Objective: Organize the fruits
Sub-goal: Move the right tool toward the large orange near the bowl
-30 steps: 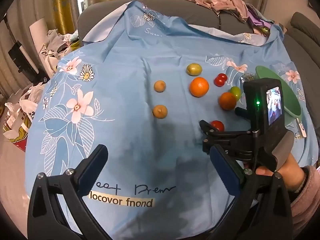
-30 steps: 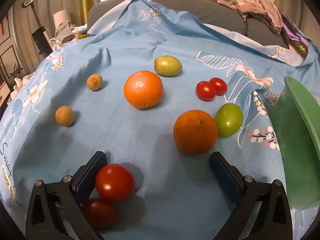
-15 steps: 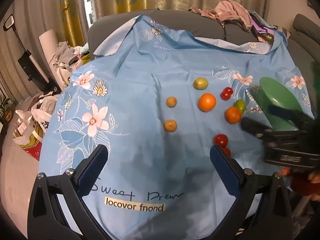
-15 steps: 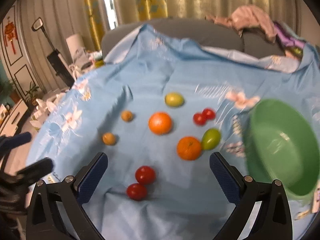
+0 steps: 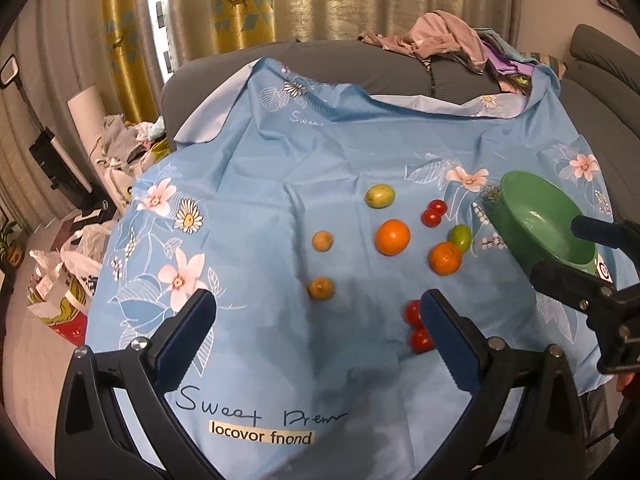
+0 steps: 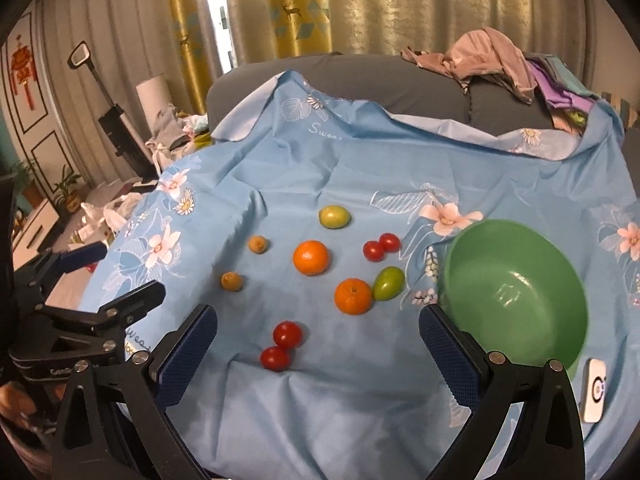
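Fruit lies loose on a blue flowered cloth (image 5: pixel 280 184): two oranges (image 5: pixel 392 237) (image 6: pixel 353 296), two green fruits (image 6: pixel 334 216) (image 6: pixel 388 283), two small brown fruits (image 5: pixel 322 241) (image 5: pixel 321 288), and two pairs of red tomatoes (image 6: pixel 381 246) (image 6: pixel 286 334). An empty green bowl (image 6: pixel 516 292) sits at the right of the fruit. My left gripper (image 5: pixel 316 326) is open and held back above the near cloth. My right gripper (image 6: pixel 318 336) is open too, holding nothing, above the near edge between the tomatoes and the bowl.
A small white device (image 6: pixel 595 390) lies by the bowl's near rim. A grey sofa (image 6: pixel 360 80) with a heap of clothes (image 6: pixel 492 60) runs behind the cloth. Bags and clutter (image 5: pixel 68 272) are on the floor at the left.
Both grippers have pulled back and up from the fruit, so the whole spread and the bowl show now. The right gripper no longer hovers close over the near tomatoes. No fruit moved.
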The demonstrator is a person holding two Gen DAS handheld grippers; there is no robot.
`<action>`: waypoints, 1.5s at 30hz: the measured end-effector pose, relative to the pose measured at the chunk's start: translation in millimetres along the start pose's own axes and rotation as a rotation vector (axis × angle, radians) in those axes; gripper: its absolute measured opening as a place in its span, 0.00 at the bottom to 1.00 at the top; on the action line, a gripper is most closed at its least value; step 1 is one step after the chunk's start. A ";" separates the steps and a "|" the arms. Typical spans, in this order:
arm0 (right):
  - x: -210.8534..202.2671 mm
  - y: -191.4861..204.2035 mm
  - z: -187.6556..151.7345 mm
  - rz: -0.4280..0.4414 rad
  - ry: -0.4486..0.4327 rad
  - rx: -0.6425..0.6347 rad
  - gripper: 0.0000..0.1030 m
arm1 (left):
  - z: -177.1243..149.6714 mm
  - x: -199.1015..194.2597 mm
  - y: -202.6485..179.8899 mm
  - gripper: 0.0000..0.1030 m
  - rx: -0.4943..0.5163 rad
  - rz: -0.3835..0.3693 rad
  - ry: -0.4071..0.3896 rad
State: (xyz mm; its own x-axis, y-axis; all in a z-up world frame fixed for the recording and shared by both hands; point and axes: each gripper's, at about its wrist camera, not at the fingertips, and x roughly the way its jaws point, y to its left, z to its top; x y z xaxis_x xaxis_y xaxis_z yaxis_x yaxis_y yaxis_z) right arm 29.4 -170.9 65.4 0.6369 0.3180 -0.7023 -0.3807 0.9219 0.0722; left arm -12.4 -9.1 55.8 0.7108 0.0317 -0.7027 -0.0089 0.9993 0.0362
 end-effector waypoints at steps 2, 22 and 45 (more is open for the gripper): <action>-3.9 0.6 1.0 -0.005 -0.009 -0.009 0.99 | 3.3 -2.3 -3.6 0.99 0.011 0.000 -0.006; -8.7 1.9 1.3 0.000 -0.019 -0.024 0.99 | 10.0 -11.6 -11.9 0.99 0.034 -0.003 -0.012; -1.2 3.0 -2.9 0.004 -0.005 -0.035 0.99 | 7.6 -7.4 -11.8 0.99 0.022 -0.025 0.007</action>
State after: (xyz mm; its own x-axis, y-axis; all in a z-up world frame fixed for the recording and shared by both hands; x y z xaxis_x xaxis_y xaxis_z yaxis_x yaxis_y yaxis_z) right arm 25.6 -169.2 64.4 0.6386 0.3230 -0.6984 -0.4064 0.9123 0.0503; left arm -12.2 -21.3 66.0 0.7057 0.0067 -0.7085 0.0248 0.9991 0.0341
